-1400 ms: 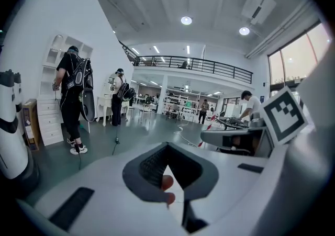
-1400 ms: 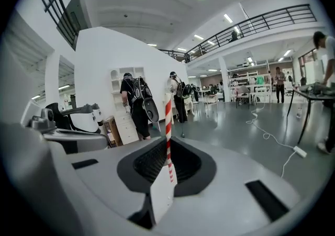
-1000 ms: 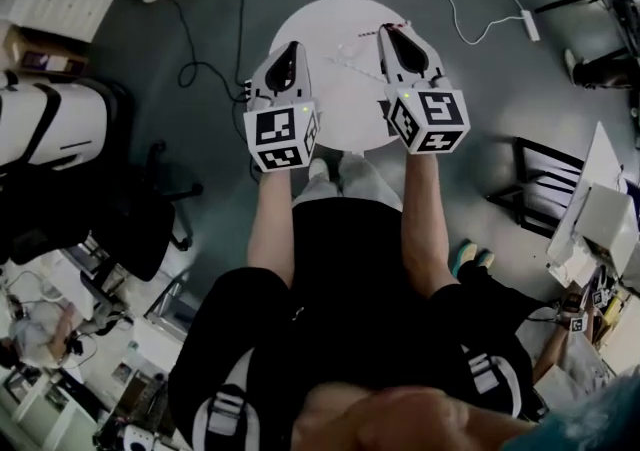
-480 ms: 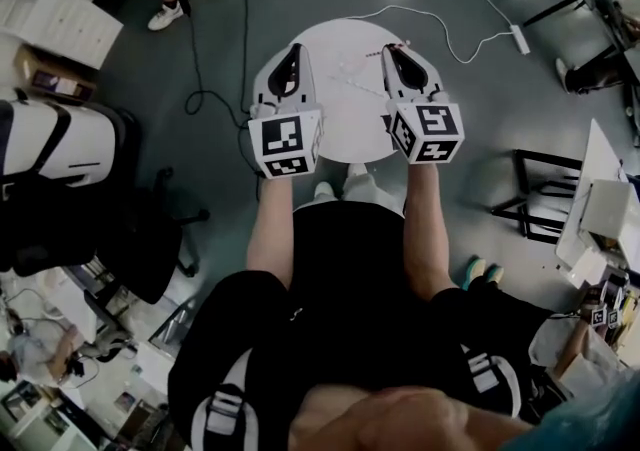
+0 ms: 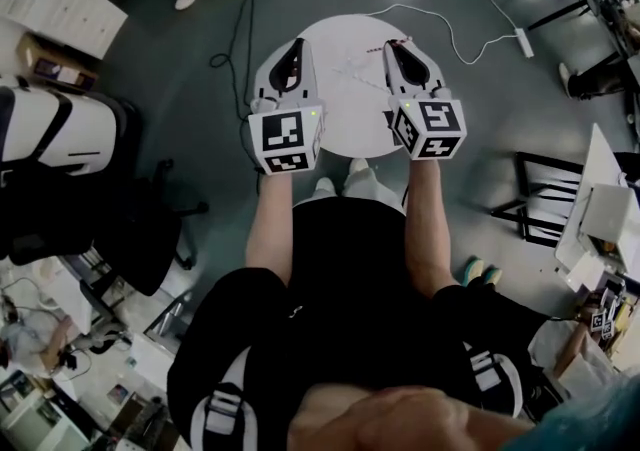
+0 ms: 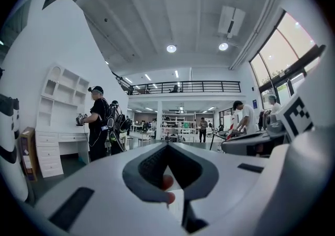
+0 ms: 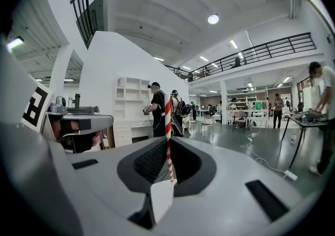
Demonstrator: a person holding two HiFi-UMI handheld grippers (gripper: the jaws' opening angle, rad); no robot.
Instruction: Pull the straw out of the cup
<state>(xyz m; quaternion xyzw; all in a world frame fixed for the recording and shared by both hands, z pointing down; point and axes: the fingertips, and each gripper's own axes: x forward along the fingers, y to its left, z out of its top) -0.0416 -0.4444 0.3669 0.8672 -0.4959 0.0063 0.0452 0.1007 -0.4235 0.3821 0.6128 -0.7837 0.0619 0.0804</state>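
Observation:
A red-and-white striped straw [image 7: 168, 125] stands upright between the jaws of my right gripper [image 7: 168, 143], which is shut on it. In the head view that gripper [image 5: 393, 45] hovers over the right side of the round white table [image 5: 345, 124], with the straw's red tip [image 5: 401, 41] just showing. My left gripper [image 5: 295, 43] hangs over the table's left side. In the left gripper view its jaws [image 6: 167, 148] are closed around a white thing with red marks [image 6: 167, 182], apparently the cup; most of it is hidden. The straw is outside the cup.
Thin pale strips [image 5: 345, 64] lie on the table between the grippers. A white cable [image 5: 440, 24] runs across the grey floor to a power strip [image 5: 521, 40]. A black chair [image 5: 150, 229] stands to the left and a black frame [image 5: 535, 194] to the right. People stand at benches [image 6: 99, 125].
The left gripper has lifted a little over the table. The right gripper has barely shifted and still grips the straw. The head camera has tilted, so the table sits slightly farther up the picture.

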